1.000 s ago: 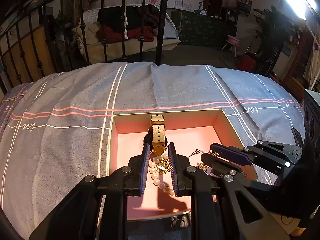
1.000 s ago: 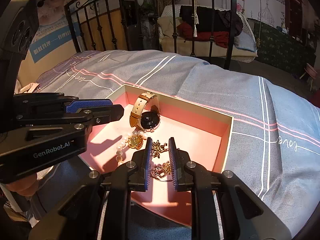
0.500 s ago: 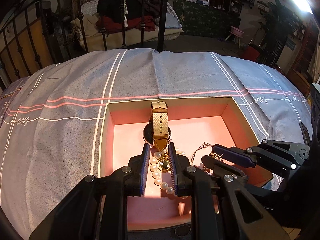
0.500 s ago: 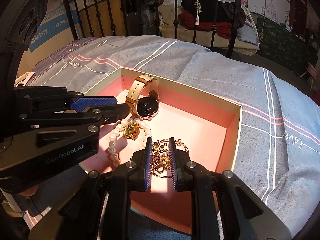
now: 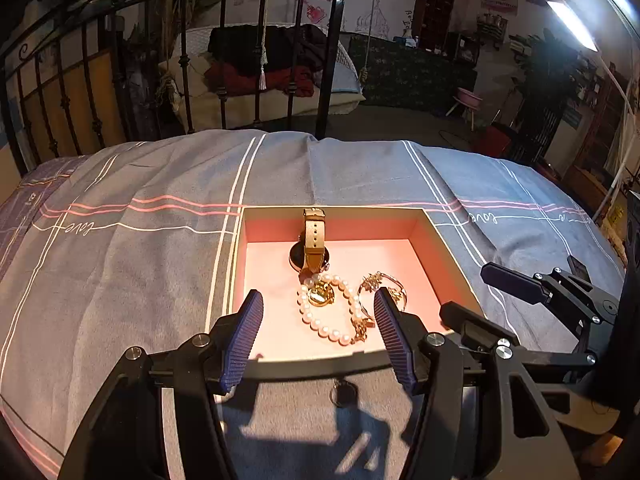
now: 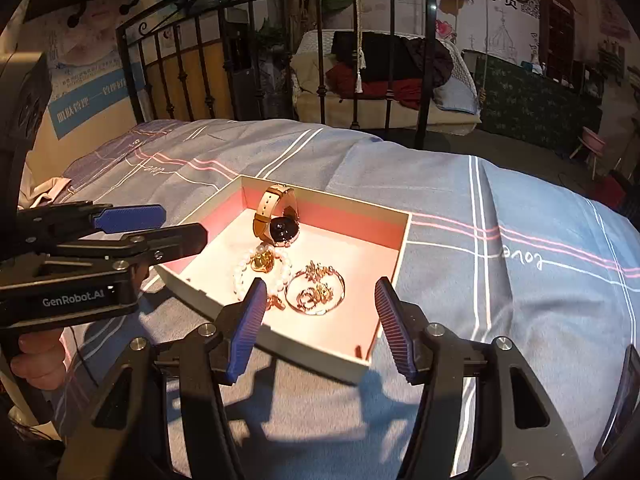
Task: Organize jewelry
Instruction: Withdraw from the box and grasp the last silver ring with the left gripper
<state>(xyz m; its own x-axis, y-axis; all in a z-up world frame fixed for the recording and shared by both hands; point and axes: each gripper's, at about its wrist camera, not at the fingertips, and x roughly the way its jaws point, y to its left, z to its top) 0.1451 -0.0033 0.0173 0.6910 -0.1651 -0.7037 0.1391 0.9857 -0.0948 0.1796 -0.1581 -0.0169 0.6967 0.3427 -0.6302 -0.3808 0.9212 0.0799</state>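
A pink-lined open box [image 5: 444, 244] [image 6: 392, 280] lies on the bed. Inside are a tan-strap watch [image 5: 313, 245] [image 6: 276, 220], a pearl bracelet with a gold charm [image 5: 324, 312] [image 6: 260, 262] and a gold bangle with charms [image 5: 384, 288] [image 6: 318, 292]. My left gripper [image 5: 318, 312] is open and empty, held over the box's near edge, above the pearls. My right gripper [image 6: 320, 300] is open and empty, over the near corner by the bangle. Each gripper also shows in the other's view, the right one [image 5: 520, 284] and the left one [image 6: 132, 226].
The box sits on a grey-blue bedspread [image 5: 140, 248] with white and pink stripes. A black iron bedframe [image 5: 224, 60] stands beyond the far edge. A small ring-like item [image 5: 343, 392] lies on the cloth just before the box.
Both grippers were narrowly closed around the pearls and the gold pieces. Now both have opened wide and drawn back and up; the jewelry lies loose in the box.
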